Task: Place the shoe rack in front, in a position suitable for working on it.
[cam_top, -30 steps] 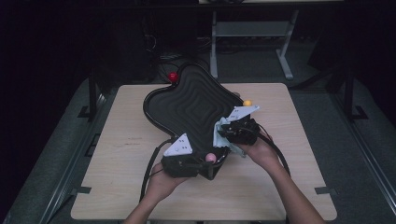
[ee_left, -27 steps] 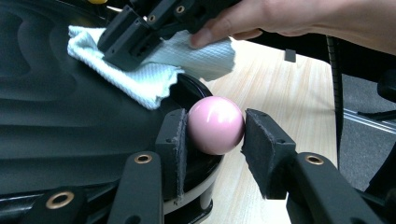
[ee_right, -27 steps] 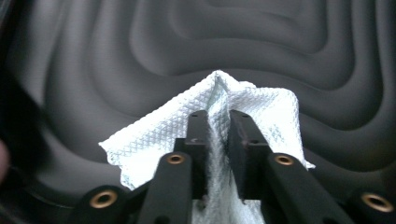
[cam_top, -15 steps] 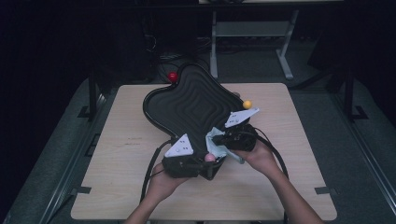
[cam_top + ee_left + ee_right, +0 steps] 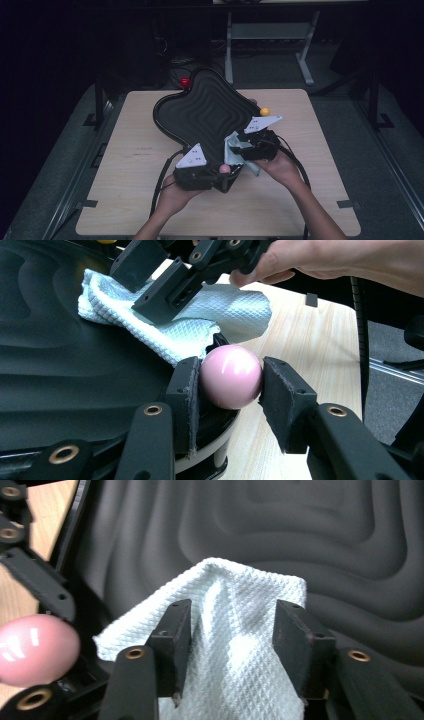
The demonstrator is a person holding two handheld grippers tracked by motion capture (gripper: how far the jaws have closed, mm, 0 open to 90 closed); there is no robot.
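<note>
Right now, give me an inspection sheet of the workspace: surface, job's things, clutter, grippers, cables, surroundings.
Surface: light wooden table, bare toward its edges.
Job's things: black ridged tray on the table; pink ball at its near rim; white cloth draped over the tray's right edge.
Clutter: orange ball beside the tray on the right, red ball at its far edge.
Grippers: left gripper shut on the pink ball; right gripper has just been opening, jaws apart with the cloth between them.
Cables: black cables trail from both grippers toward the person.
Surroundings: dark; metal frame behind the table.
</note>
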